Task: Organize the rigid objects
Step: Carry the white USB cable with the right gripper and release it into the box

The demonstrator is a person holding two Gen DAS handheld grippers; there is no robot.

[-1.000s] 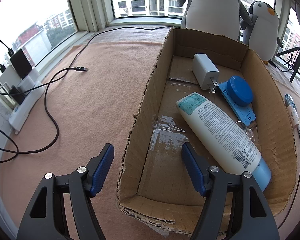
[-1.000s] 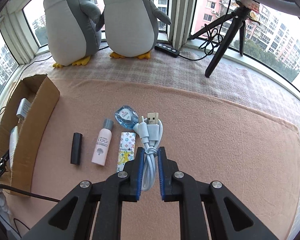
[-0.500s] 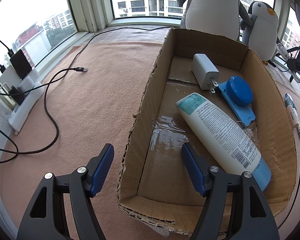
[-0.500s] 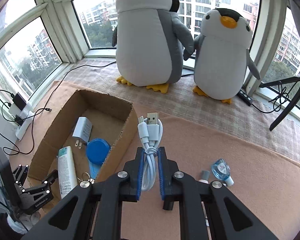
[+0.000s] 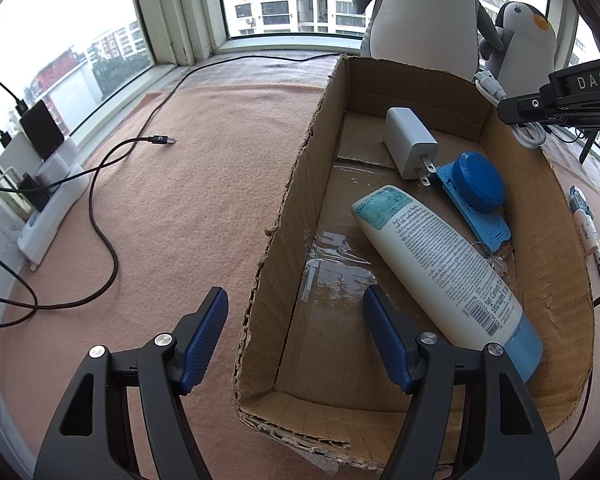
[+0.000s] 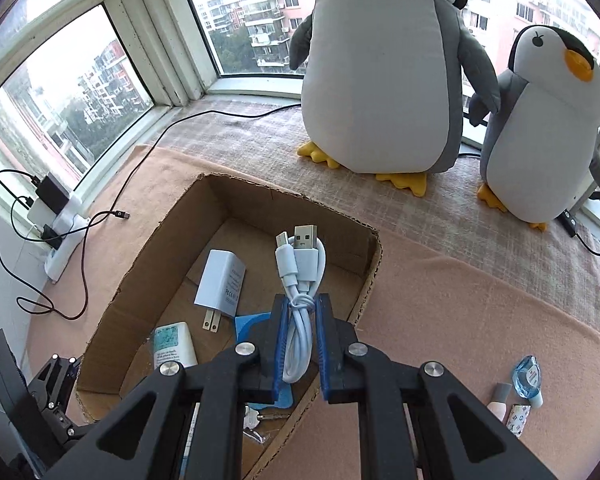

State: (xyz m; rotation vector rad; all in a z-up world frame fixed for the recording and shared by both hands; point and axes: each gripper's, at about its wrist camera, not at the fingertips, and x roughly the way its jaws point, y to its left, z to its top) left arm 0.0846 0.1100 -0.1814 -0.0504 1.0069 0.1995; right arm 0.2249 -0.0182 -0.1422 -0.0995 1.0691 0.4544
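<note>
My right gripper is shut on a coiled white USB cable and holds it above the open cardboard box. In the left wrist view that gripper and the cable hang over the box's far right wall. The box holds a white charger, a blue round-lidded item, a white lotion bottle and keys. My left gripper is open and empty, straddling the box's near left wall.
Two plush penguins stand behind the box. A black cable and a power strip lie at the left. A small bottle, a blue dispenser and a patterned pack lie right of the box.
My right gripper has swung left with the white cable, from over the loose items to above the box. My left gripper has not moved.
</note>
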